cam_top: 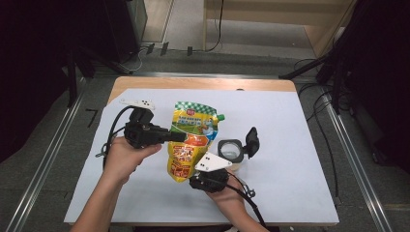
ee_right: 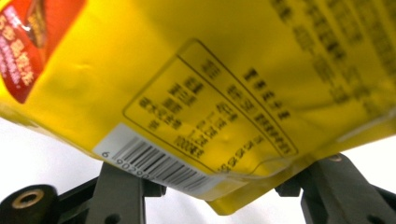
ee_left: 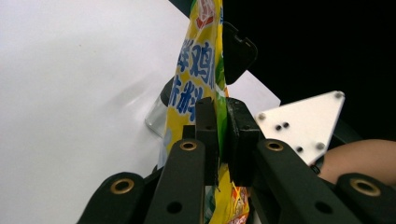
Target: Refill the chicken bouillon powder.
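**Pouch pinched on its edge by the left gripper, bottom corner over the right one**

Between my two grippers hangs the yellow and green plastic spout pouch (cam_top: 189, 140), printed with food pictures and blue lettering, lifted off the white sheet covering the table (cam_top: 290, 145). My left gripper (cam_top: 180, 137) comes at it from its left side, and in the left gripper view its black jaws are pressed together on the thin edge of the pouch (ee_left: 198, 70), with the film squeezed flat between the pads and the rest of the bag rising above them and dropping below. The pouch's small green spout sits at the top corner farthest from that gripper.

My right gripper (cam_top: 205, 179), with the grey three-cornered plate on top, sits at the pouch's lower end. In the right gripper view the back of the pouch (ee_right: 210, 84), with its barcode label and printed table, lies across the space just above the jaws, which stand apart either side of the bottom corner. I cannot see the pads pressing on the film, so I take them as spread, not gripping.

Just beyond the right gripper, to its far side, stands a clear round jar (cam_top: 231, 151) with its black hinged lid (cam_top: 252, 141) flipped up, close beside the pouch's lower right edge.
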### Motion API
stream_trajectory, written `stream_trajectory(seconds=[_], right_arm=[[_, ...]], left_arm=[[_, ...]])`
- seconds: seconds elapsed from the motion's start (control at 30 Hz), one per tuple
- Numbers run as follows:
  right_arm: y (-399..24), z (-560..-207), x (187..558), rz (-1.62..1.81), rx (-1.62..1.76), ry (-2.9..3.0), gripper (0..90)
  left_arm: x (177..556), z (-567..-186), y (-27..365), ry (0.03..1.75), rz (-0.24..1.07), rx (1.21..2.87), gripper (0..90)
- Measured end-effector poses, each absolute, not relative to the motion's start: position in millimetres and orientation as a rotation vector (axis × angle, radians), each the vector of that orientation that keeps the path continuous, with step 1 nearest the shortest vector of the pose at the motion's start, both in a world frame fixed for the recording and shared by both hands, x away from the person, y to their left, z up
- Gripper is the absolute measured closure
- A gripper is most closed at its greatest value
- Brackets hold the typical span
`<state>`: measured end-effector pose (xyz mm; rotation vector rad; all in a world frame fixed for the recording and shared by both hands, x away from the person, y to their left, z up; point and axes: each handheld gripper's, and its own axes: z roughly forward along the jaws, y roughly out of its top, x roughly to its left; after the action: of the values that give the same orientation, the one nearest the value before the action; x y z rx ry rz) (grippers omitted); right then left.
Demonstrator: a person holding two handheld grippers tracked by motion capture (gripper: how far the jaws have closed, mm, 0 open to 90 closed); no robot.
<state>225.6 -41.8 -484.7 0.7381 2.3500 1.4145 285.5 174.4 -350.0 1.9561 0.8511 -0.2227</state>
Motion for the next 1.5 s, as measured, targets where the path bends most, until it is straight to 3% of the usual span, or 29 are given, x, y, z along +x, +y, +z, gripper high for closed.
stream_trajectory(seconds=[1.5], right_arm=[[-46, -480, 200, 1.440, 0.824, 2.430, 60.7]], left_arm=[[288, -368, 131, 0.802, -0.217, 2.037, 78.9]])
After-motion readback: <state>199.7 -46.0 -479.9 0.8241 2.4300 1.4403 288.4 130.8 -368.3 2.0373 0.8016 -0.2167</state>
